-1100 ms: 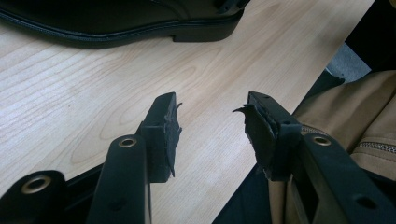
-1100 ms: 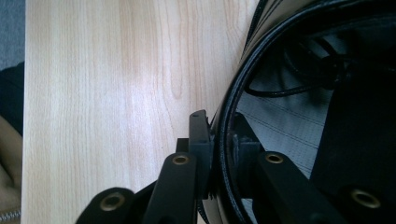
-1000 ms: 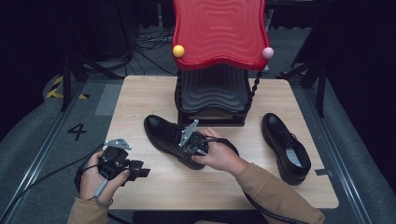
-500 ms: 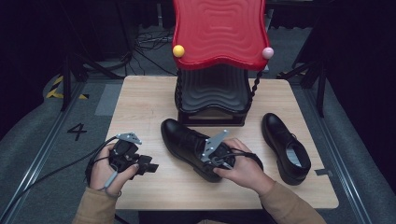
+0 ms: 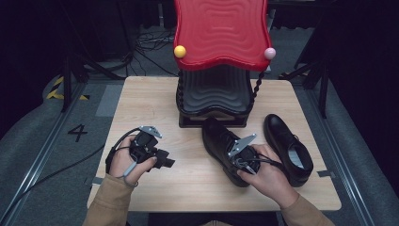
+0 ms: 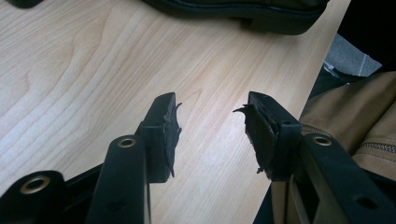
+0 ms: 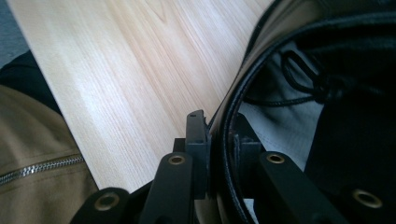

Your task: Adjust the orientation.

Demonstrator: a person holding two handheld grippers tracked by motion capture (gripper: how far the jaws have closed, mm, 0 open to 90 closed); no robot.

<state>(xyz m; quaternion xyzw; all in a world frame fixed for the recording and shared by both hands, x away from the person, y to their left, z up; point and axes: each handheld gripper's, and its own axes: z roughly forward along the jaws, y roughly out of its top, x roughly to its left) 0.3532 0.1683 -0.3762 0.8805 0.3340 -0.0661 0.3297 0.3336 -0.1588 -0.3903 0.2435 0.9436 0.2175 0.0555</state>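
A black leather shoe [image 5: 220,141] lies on the wooden table [image 5: 150,103], toe toward the stand. My right gripper [image 5: 243,159] is shut on the rim of its opening; in the right gripper view the pads [image 7: 198,140] pinch the shoe's collar [image 7: 229,116]. Those jaws have just been opening a little, with the rim still between them. A second black shoe [image 5: 286,145] lies close on the right. My left gripper [image 5: 165,162] is over the table's left part. In the left gripper view it [image 6: 210,135] stands open over bare wood.
A red wavy panel [image 5: 219,33] with a yellow ball [image 5: 179,51] and a pink ball [image 5: 269,53] rises from a black ribbed base [image 5: 214,96] at the table's far middle. The held shoe's sole [image 6: 261,14] appears beyond the left jaws. Tan sleeves reach in over the near edge.
The right gripper has dragged the shoe rightward across the table, now beside the second shoe. The left hand has moved in over the table, up and to the right.
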